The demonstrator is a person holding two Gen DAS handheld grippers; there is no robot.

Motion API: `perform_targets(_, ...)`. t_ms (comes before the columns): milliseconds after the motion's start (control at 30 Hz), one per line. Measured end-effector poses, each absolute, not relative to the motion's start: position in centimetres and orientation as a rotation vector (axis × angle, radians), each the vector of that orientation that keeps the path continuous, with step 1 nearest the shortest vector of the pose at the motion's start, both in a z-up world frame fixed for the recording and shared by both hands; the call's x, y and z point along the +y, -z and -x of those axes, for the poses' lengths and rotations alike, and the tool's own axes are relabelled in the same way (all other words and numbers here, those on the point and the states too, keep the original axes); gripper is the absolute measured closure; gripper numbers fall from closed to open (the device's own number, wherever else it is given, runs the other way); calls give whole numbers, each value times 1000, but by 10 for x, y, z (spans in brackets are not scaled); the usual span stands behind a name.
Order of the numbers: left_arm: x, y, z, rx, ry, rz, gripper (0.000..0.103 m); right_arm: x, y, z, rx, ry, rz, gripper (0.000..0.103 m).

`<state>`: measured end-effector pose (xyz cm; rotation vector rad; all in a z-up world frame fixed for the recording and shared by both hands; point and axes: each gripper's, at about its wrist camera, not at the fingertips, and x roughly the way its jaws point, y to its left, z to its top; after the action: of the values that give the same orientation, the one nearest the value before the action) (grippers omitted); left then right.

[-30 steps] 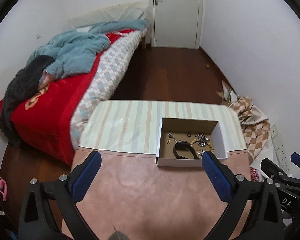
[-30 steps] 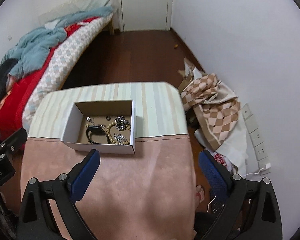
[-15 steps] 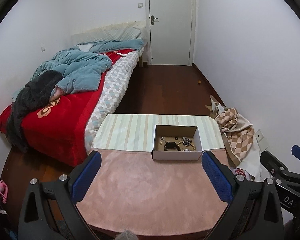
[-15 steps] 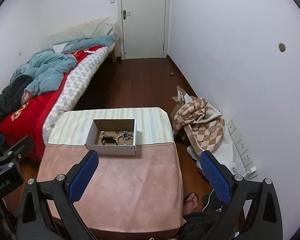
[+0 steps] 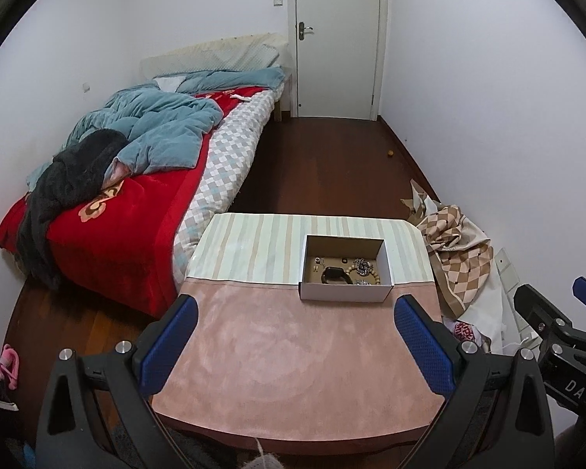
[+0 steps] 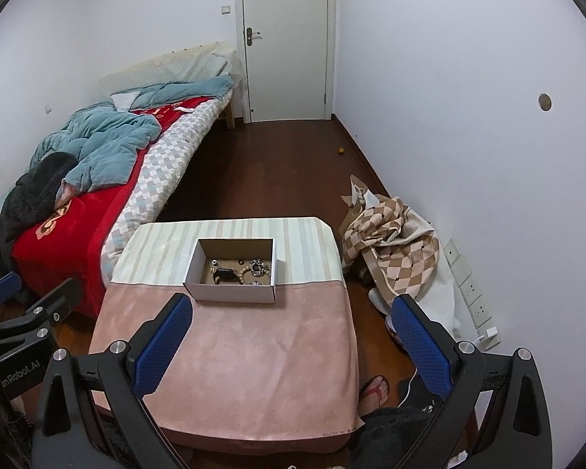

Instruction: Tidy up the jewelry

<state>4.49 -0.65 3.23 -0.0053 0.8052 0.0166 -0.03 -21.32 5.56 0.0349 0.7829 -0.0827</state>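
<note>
A small white cardboard box (image 5: 345, 293) (image 6: 230, 293) sits on the table where the striped cloth meets the pink cloth. Inside lie a black band (image 5: 334, 275) (image 6: 223, 274), a wooden bead bracelet (image 5: 371, 275) (image 6: 244, 273), a silvery piece (image 6: 258, 266) and small items. My left gripper (image 5: 293, 336) hangs open high above the pink cloth, well back from the box, with nothing between its blue pads. My right gripper (image 6: 291, 334) is open too, equally far back and empty.
The table carries a pink cloth (image 5: 293, 359) and a striped cloth (image 5: 254, 246). A bed (image 5: 136, 179) with red and blue bedding stands left. Checkered fabric (image 6: 390, 246) is heaped by the right wall. A person's sandalled foot (image 6: 373, 391) shows beside the table. A shut door (image 5: 336, 39) is behind.
Both grippers have risen and pulled back from the table, so the box looks much smaller and more of the room shows. Both stay open.
</note>
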Motion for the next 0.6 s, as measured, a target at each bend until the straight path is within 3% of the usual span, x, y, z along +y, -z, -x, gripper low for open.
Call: perform_targets(600,-12,-14,-109,867,-55,-10,0,-204,-31,-88,866,98,6,0)
